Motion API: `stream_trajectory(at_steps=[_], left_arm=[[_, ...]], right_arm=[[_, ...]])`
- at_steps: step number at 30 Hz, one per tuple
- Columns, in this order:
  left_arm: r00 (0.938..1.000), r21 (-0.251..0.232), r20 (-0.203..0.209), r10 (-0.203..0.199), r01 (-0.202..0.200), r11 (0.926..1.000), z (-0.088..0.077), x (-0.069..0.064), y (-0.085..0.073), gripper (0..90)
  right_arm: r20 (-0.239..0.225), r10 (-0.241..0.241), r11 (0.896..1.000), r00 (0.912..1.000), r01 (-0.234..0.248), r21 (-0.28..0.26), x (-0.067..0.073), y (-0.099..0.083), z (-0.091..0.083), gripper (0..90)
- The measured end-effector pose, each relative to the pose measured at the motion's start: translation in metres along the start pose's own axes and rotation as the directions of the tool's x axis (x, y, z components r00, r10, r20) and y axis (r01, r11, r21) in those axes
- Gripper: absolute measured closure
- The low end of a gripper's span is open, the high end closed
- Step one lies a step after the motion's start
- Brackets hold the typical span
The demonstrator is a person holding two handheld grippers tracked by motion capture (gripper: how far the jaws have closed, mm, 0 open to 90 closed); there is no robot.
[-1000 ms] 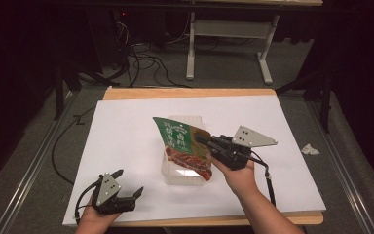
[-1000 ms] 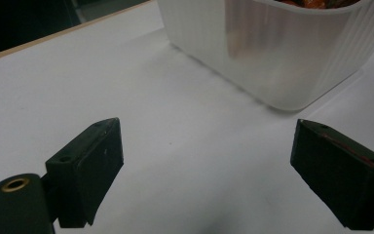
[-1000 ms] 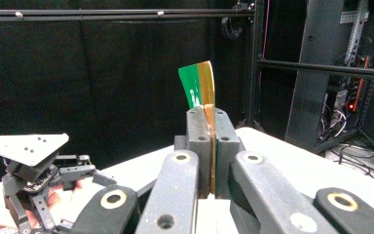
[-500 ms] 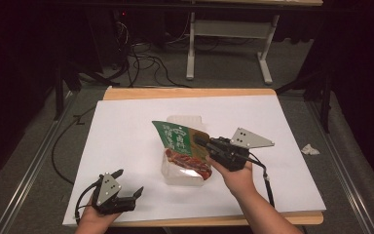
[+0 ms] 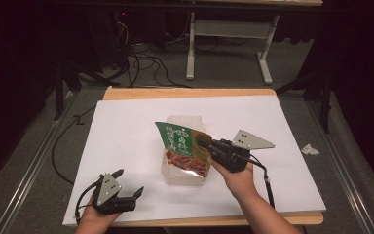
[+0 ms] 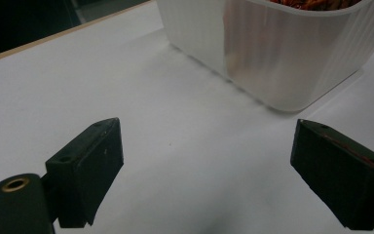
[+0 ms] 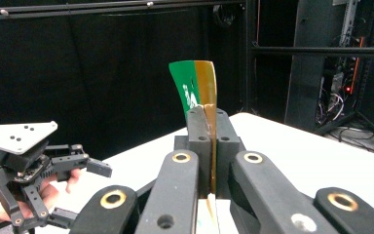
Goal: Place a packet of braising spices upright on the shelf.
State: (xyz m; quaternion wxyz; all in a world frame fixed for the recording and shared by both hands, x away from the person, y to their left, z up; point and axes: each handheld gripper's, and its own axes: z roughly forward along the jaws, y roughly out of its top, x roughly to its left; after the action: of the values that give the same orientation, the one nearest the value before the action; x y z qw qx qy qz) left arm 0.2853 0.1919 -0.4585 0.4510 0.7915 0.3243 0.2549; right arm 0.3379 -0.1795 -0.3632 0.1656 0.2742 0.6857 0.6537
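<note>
A green and brown snack bag [image 5: 181, 146] lies tilted over a clear plastic container [image 5: 187, 179] in the middle of the white table. My right gripper [image 5: 202, 143] is shut on the bag's right edge; in the right gripper view the jaws pinch the bag [image 7: 197, 84] edge-on at my right gripper [image 7: 209, 122]. My left gripper [image 5: 129, 181] rests open near the front left, with nothing between its jaws. In the left gripper view my left gripper [image 6: 207, 141] is spread wide, and the ribbed container [image 6: 282, 53] stands a little beyond it, with reddish contents at its rim.
The white sheet [image 5: 126, 131] covers a wooden table, with bare room at the left and the back. A crumpled scrap [image 5: 310, 149] lies on the floor to the right. Cables and a desk frame [image 5: 226, 36] stand behind. The left gripper [image 7: 34, 168] shows far left in the right gripper view.
The bag and my right gripper have sunk slightly toward the container. The left gripper has not moved.
</note>
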Motion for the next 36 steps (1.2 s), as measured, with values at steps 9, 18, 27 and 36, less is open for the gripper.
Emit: stream_trajectory(at_steps=[9, 18, 27, 36], left_arm=[[1.0000, 0.002, 0.006, 0.005, -0.005, 1.0000, 0.001, 0.000, 0.000, 12.4], [0.9999, 0.007, 0.006, 0.014, -0.014, 0.9999, 0.001, -0.002, 0.001, 12.4], [0.9999, 0.008, 0.006, 0.012, -0.012, 0.9999, 0.001, -0.002, 0.000, 12.4], [0.9999, 0.009, 0.006, 0.014, -0.014, 0.9999, 0.002, -0.002, 0.001, 12.4]], right_arm=[[0.034, -0.006, 1.000, 0.9994, 0.006, 0.018, -0.003, -0.008, -0.011, 90.0], [0.049, -0.020, 0.999, 0.9986, 0.018, 0.035, -0.003, -0.011, -0.016, 89.2], [0.030, -0.002, 0.997, 0.9995, -0.001, 0.072, -0.008, -0.010, -0.015, 57.7], [0.101, -0.046, 0.996, 0.9938, 0.038, 0.082, -0.011, -0.009, -0.027, 14.8]])
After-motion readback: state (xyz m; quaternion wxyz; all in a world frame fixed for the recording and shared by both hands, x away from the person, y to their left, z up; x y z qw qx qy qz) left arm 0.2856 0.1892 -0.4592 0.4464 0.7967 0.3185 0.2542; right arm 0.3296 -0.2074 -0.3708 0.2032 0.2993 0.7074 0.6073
